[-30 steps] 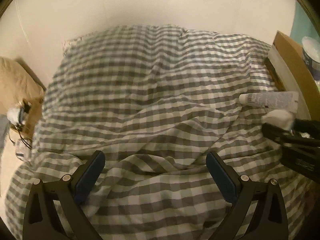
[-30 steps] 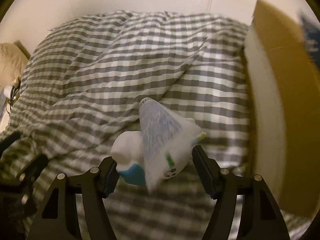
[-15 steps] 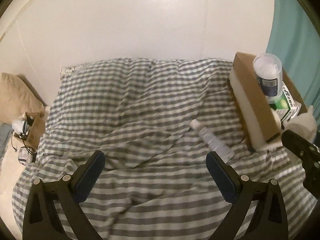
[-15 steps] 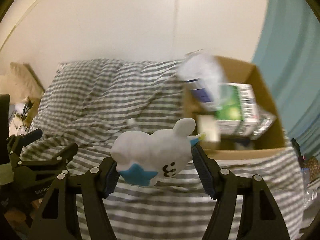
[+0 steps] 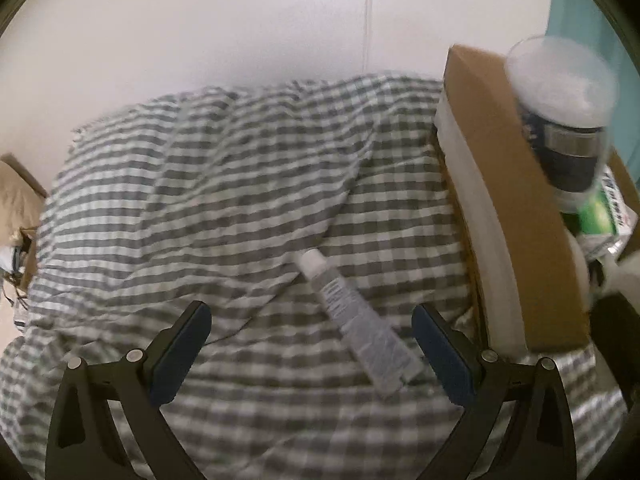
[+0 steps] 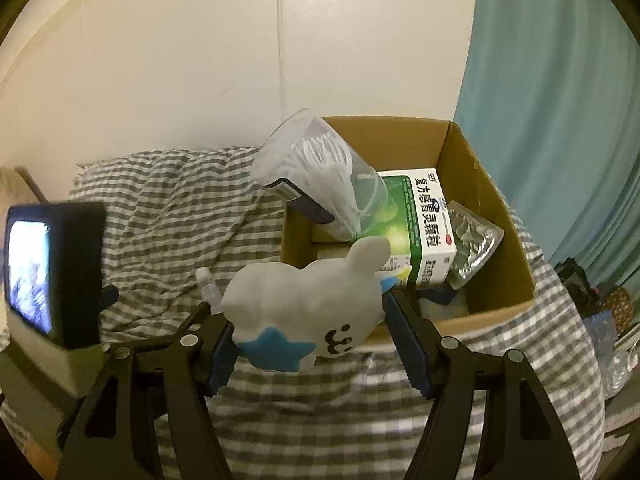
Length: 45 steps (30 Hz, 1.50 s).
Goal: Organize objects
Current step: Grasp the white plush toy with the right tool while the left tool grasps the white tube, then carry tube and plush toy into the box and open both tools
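My right gripper is shut on a white plush toy with a blue star and a small face, held just in front of the near wall of an open cardboard box. The box holds a clear tub of cotton swabs, a green medicine carton and a blister pack. My left gripper is open and empty above the checked bedspread. A white tube lies on the cover between its fingers, nearer the right one. The box stands to its right.
The grey and white checked bedspread covers the bed up to a white wall. A teal curtain hangs right of the box. The left gripper's body and lit screen sit at the left of the right wrist view. Clutter lies off the bed's left edge.
My right gripper has lifted the plush toy off the bed and swung right toward the box. My left gripper has risen, then come in over the tube.
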Tool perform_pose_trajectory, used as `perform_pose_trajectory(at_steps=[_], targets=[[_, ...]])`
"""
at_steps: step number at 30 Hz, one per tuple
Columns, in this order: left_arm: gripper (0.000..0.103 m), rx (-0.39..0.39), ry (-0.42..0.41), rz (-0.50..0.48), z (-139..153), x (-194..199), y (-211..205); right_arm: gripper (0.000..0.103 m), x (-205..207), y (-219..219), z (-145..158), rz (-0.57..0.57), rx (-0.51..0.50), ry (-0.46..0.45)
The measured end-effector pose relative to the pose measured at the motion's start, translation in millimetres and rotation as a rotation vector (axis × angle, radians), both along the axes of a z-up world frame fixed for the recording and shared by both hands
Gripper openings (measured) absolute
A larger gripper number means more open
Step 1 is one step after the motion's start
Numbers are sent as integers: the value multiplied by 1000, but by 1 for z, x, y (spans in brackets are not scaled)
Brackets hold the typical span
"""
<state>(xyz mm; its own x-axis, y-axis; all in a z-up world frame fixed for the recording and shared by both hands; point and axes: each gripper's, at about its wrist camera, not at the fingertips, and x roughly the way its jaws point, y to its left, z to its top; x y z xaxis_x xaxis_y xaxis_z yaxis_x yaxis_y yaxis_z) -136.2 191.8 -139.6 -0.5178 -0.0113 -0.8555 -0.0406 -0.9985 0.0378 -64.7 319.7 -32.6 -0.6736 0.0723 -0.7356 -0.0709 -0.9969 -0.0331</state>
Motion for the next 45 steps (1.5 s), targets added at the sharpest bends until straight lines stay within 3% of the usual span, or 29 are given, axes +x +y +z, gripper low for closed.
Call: perform_pose_trajectory(at_steps=[6, 9, 11, 16, 22, 27, 36, 41, 45], targets=[[93, -12, -129, -30, -42, -26, 17, 67, -11, 1, -4, -3, 22, -2], [72, 21, -163, -59, -51, -28, 19, 67, -14, -1, -4, 4, 21, 1], [49, 47, -155, -82, -49, -25, 19, 67, -15, -1, -6, 8, 9, -4], [27, 92, -138, -108, -39, -12, 13, 67, -15, 1, -5, 5, -12, -11], [26, 113, -110, -121, -10, 17, 3, 67, -2, 12, 6, -10, -55, 4], [26, 138, -50, -149, 35, 45, 1, 67, 12, 24, 29, -8, -67, 32], [26, 209, 64, -239, 114, 55, 43, 67, 30, 44, 121, 14, 11, 127], [26, 204, 81, -283, 115, 44, 62, 67, 14, 64, 141, 72, 24, 85], [26, 183, 73, -310, 104, 34, 79, 67, 0, 83, 127, 107, -17, 28]])
